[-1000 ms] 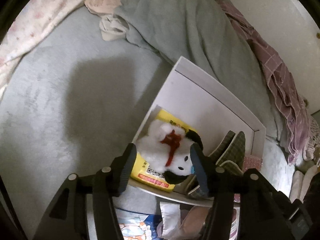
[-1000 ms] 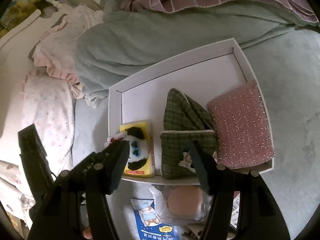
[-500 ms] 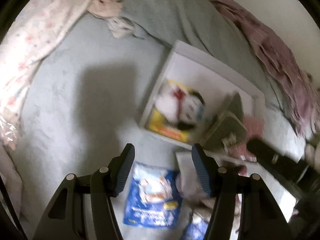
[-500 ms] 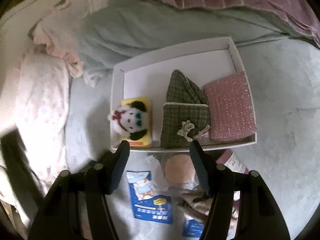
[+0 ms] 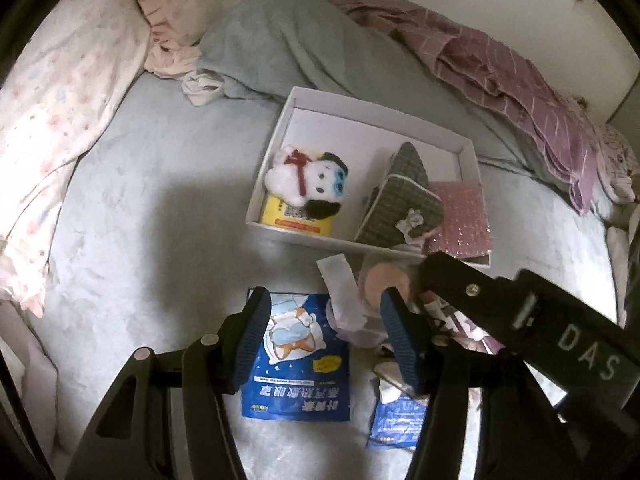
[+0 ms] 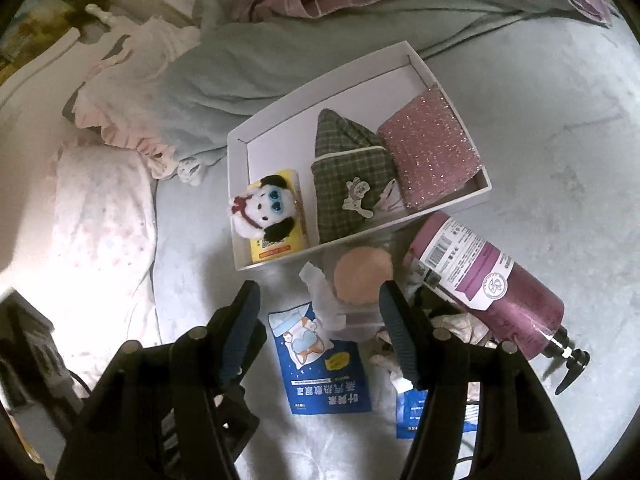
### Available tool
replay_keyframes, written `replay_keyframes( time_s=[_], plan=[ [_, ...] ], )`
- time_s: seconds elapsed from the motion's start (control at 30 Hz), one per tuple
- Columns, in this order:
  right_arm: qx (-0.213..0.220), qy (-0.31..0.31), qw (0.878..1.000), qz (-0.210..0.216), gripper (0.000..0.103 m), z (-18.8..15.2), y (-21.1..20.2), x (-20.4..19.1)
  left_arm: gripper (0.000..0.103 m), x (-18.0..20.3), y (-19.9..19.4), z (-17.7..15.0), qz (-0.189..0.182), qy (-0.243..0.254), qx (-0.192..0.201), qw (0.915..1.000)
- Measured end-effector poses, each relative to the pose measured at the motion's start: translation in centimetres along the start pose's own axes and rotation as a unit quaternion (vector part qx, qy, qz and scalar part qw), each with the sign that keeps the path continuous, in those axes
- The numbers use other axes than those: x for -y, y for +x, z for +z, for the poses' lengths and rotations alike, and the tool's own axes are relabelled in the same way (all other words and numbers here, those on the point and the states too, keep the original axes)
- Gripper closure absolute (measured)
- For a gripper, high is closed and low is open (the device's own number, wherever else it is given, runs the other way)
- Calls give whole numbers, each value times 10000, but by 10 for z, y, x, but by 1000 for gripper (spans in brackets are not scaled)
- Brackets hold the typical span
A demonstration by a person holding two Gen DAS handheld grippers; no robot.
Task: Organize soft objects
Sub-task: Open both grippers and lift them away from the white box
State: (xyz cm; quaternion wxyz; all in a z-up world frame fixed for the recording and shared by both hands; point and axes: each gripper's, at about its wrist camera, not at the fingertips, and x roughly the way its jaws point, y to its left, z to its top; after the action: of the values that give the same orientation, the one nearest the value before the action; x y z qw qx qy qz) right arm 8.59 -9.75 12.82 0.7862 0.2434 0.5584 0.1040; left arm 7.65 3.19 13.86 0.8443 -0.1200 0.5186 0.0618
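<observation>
A white box (image 5: pixel 376 120) (image 6: pixel 320 64) lies on the bed. In it a white plush dog (image 5: pixel 306 182) (image 6: pixel 260 210) rests on a yellow packet (image 5: pixel 296 220), beside a green plaid pouch (image 5: pixel 404 200) (image 6: pixel 352 192) and a pink sparkly pouch (image 5: pixel 460 216) (image 6: pixel 430 148). In front of the box lie a peach puff in clear wrap (image 5: pixel 384 280) (image 6: pixel 362 276) and a blue sachet (image 5: pixel 298 364) (image 6: pixel 320 368). My left gripper (image 5: pixel 324 340) is open and empty above the sachet. My right gripper (image 6: pixel 318 328) is open and empty above the puff and sachet.
A purple pump bottle (image 6: pixel 492 288) lies right of the puff. A second blue sachet (image 6: pixel 412 412) and crumpled wrappers (image 5: pixel 448 328) lie nearby. A green blanket (image 5: pixel 304 40), a pink plaid cloth (image 5: pixel 500 68) and floral pillows (image 5: pixel 60 92) ring the box.
Both grippers have pulled back and up from the box. The plush dog, let go, stays on the yellow packet. The sachets, puff and bottle have come into view.
</observation>
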Motion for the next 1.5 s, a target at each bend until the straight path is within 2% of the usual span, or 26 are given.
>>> replay_keyframes(
  time_s=[0.13, 0.3, 0.43, 0.53, 0.67, 0.73, 0.93, 1.13, 1.2, 1.37, 1.5],
  plan=[
    [32, -202, 9997, -156, 39, 3, -3, -3, 47, -3, 9, 1, 50, -8, -213, 9998],
    [76, -33, 10000, 38, 39, 4, -6, 9, 47, -12, 13, 0, 201, -140, -381, 9990],
    [-28, -30, 9999, -155, 39, 3, -2, 20, 47, -20, 16, 0, 218, -249, -494, 9982],
    [-55, -7, 9996, -290, 39, 1, -3, 28, 47, -24, 15, -2, 473, -280, -629, 9965],
    [-118, 51, 9985, -531, 39, 0, -1, 38, 47, -33, 4, -1, 120, -485, -579, 9971],
    [-123, 95, 9985, -532, 39, 0, -3, 42, 47, -36, 3, 0, 112, -461, -577, 9972],
    [-15, 23, 9958, -917, 39, 1, -16, 44, 47, -31, 3, -5, 346, -150, -867, 9955],
    [-304, 121, 9892, -1427, 39, -2, -18, 63, 47, -11, -4, -12, 628, 319, -1004, 9925],
    [-373, 131, 9882, -1481, 39, -3, -21, 69, 47, -1, -6, -15, 571, 467, -1011, 9921],
    [-736, 98, 9903, -1178, 39, -12, -23, 74, 47, 26, -18, -24, -67, 803, -1152, 9901],
    [-1129, 139, 9862, -1202, 39, -18, -8, 73, 47, 41, -31, -30, 9, 1092, -954, 9894]
  ],
)
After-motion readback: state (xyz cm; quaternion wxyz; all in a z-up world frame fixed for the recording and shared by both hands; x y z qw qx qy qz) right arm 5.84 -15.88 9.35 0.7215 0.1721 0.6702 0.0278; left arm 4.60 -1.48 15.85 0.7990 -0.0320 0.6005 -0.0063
